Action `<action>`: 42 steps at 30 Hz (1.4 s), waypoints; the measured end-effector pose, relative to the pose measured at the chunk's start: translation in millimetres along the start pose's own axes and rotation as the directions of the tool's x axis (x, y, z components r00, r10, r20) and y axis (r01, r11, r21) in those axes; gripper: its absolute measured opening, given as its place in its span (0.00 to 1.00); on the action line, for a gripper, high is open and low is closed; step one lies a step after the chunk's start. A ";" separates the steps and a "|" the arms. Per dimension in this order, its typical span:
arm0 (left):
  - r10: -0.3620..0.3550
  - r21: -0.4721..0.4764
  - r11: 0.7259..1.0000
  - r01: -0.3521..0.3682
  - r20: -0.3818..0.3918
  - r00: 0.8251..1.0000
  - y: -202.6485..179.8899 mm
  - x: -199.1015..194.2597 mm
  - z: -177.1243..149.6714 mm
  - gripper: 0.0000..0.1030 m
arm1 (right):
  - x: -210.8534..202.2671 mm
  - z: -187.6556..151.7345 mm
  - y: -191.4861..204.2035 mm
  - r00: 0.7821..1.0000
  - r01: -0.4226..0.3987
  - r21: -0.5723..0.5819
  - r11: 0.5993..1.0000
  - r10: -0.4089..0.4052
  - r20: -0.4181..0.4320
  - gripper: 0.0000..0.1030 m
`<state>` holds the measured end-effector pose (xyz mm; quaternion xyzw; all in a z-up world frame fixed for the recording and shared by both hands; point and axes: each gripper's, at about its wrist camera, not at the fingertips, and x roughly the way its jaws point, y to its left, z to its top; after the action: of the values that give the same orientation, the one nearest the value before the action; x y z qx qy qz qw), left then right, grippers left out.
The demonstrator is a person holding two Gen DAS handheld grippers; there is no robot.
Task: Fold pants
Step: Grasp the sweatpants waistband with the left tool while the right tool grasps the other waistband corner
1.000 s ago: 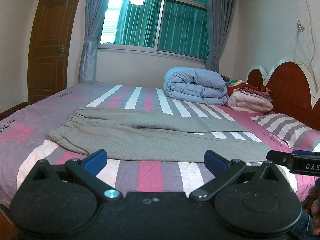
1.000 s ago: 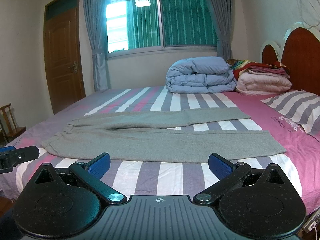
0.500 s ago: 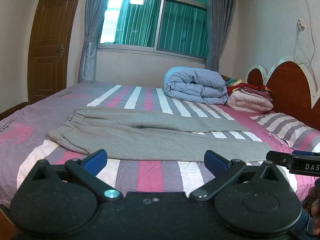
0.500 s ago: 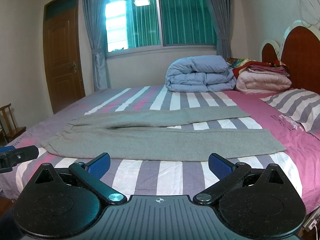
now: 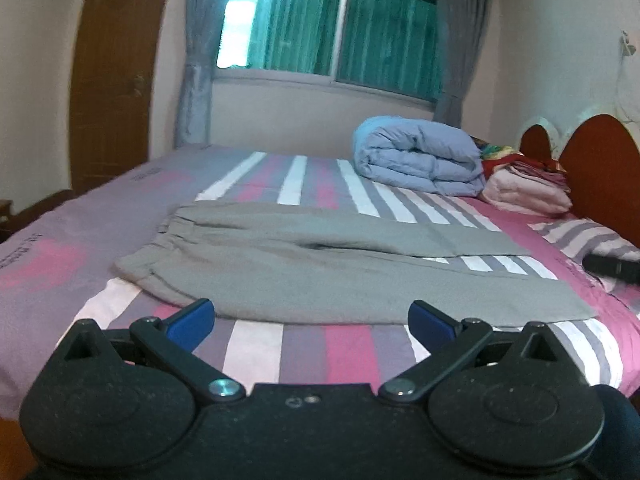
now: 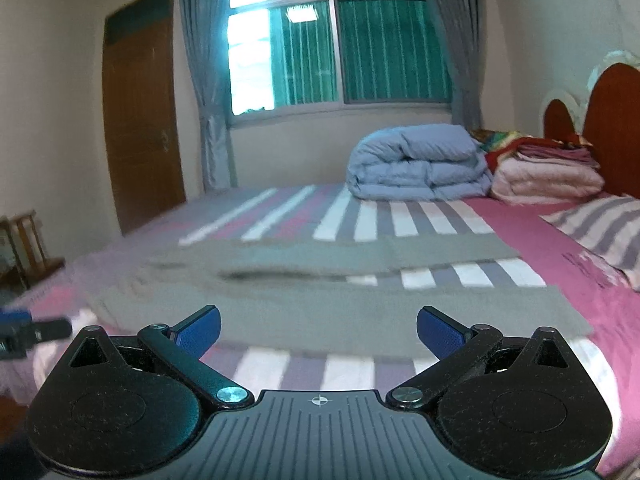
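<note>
Grey pants [image 5: 320, 272] lie flat across the striped bed, waistband at the left, both legs stretched to the right with a gap between them. They also show in the right wrist view [image 6: 340, 296], blurred. My left gripper [image 5: 312, 320] is open and empty, just short of the pants' near edge. My right gripper [image 6: 318, 326] is open and empty, over the near leg's edge. The right gripper's tip shows at the right of the left wrist view [image 5: 612, 266]; the left gripper's tip shows at the left of the right wrist view [image 6: 28, 334].
A folded blue duvet [image 5: 416, 156] and stacked pink blankets [image 5: 524, 192] lie at the far side by the wooden headboard [image 5: 600, 168]. A striped pillow [image 6: 600, 228] lies at the right. A door [image 6: 140, 120], window and wooden chair [image 6: 24, 240] stand beyond the bed.
Both grippers have moved forward and closer to the near edge of the pants; the views are blurred by motion. The pants have not moved. Both grippers stay open.
</note>
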<state>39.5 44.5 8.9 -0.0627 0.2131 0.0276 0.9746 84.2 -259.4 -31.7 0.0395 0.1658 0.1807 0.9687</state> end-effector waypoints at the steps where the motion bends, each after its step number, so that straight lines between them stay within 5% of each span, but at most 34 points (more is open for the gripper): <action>1: -0.005 0.009 1.000 0.005 -0.003 1.000 7.1 5.5 5.1 0.94 | 6.9 9.0 -2.8 1.000 -0.018 0.007 1.000 0.018 0.006 1.00; 10: 0.031 0.136 0.990 -0.032 0.010 0.999 74.6 81.9 68.3 0.92 | 88.2 98.9 -5.1 0.990 -0.130 -0.135 0.982 0.136 0.041 1.00; 17: 0.082 0.119 0.991 -0.068 -0.120 0.989 175.6 228.7 125.4 0.75 | 241.3 151.0 -9.7 0.980 -0.195 -0.121 0.973 0.199 0.022 1.00; 22: 0.073 0.102 0.993 -0.052 -0.215 0.974 230.6 336.3 135.9 0.72 | 393.0 141.5 -6.8 0.972 -0.203 -0.155 0.967 0.180 -0.153 1.00; 27: 0.049 0.112 0.994 -0.014 -0.314 0.948 264.7 423.9 141.4 0.65 | 494.2 117.4 -8.8 0.951 -0.253 -0.195 0.948 0.206 -0.232 1.00; 28: 0.058 0.127 0.992 -0.014 -0.345 0.937 268.5 437.8 139.5 0.62 | 511.4 114.7 -9.4 0.944 -0.271 -0.196 0.943 0.220 -0.246 0.88; 29: 0.058 0.136 0.991 -0.009 -0.361 0.931 270.8 446.4 137.9 0.62 | 525.2 111.7 -11.1 0.935 -0.293 -0.191 0.937 0.239 -0.263 0.69; 30: 0.041 0.133 0.991 0.010 -0.369 0.928 273.7 452.3 135.8 0.62 | 540.8 110.8 -10.6 0.929 -0.298 -0.198 0.934 0.236 -0.286 0.63; 39: -0.154 0.037 0.983 0.181 -0.378 0.913 290.3 479.1 137.2 0.61 | 607.4 88.9 -12.1 0.851 -0.429 -0.274 0.861 0.283 -0.442 0.63; 42: -0.152 0.051 0.981 0.185 -0.386 0.910 289.4 483.8 132.2 0.63 | 623.8 83.9 -19.6 0.834 -0.437 -0.278 0.856 0.269 -0.482 0.63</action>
<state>509.8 362.0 -106.6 -0.0428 0.3927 -0.0786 0.9153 667.8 -52.5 -146.9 -0.1571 0.3249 0.3923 0.8461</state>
